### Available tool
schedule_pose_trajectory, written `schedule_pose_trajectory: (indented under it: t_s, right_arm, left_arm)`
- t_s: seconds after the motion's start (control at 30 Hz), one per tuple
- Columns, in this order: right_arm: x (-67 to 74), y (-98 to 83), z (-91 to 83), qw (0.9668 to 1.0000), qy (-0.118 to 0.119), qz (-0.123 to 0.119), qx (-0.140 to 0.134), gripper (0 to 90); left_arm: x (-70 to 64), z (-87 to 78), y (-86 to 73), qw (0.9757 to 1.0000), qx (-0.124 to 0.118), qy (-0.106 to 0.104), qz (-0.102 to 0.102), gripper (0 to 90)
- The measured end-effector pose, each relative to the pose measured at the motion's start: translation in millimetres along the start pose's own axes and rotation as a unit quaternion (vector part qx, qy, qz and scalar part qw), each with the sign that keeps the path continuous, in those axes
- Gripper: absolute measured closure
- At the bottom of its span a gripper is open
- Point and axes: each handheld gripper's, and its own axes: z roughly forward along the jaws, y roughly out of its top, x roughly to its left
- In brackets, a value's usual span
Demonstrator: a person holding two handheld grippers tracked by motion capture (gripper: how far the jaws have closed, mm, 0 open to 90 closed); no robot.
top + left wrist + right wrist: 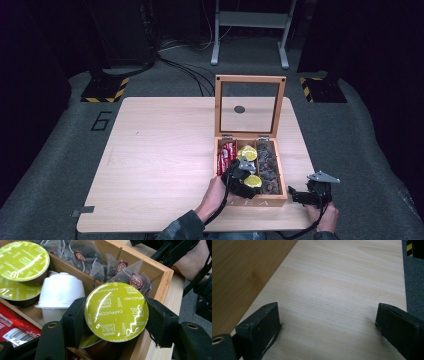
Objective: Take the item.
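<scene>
A wooden tea box (255, 202) stands open on the table, its glass lid (218, 107) raised upright. My left gripper (248, 180) reaches into the box's middle compartment and is shut on a coffee capsule with a green Cappuccino lid (116, 311); both black pads (75, 317) press its rim. More green-lidded capsules (23, 261) and a white capsule (61, 291) lie beside it. My right gripper (295, 195) rests to the right of the box near the table's front edge, its jaws open over bare tabletop (342, 277) with nothing between them.
Dark tea bags (120, 267) fill the box's right compartment and red packets (15, 327) the left one. The box's outer wall (239, 267) runs along the left of the right gripper view. Grey carpet (414, 277) lies past the table's right edge.
</scene>
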Motion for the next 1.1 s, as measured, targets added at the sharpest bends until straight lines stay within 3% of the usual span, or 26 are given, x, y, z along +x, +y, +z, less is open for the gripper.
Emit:
schedule_pose_trajectory:
  t_s: [0.57,1.1]
  right_arm:
    - [0.1,0.0,0.0,1.0000,0.000,0.000,0.000,5.0]
    - [-0.1,0.1,0.0,1.0000,0.000,0.000,0.000,5.0]
  left_arm:
    - [3.3,-16.3,0.5,0.9998,-0.017,0.007,0.000,37.6]
    - [13.7,-39.2,-0.2,0.9989,-0.035,0.029,-0.006,37.6]
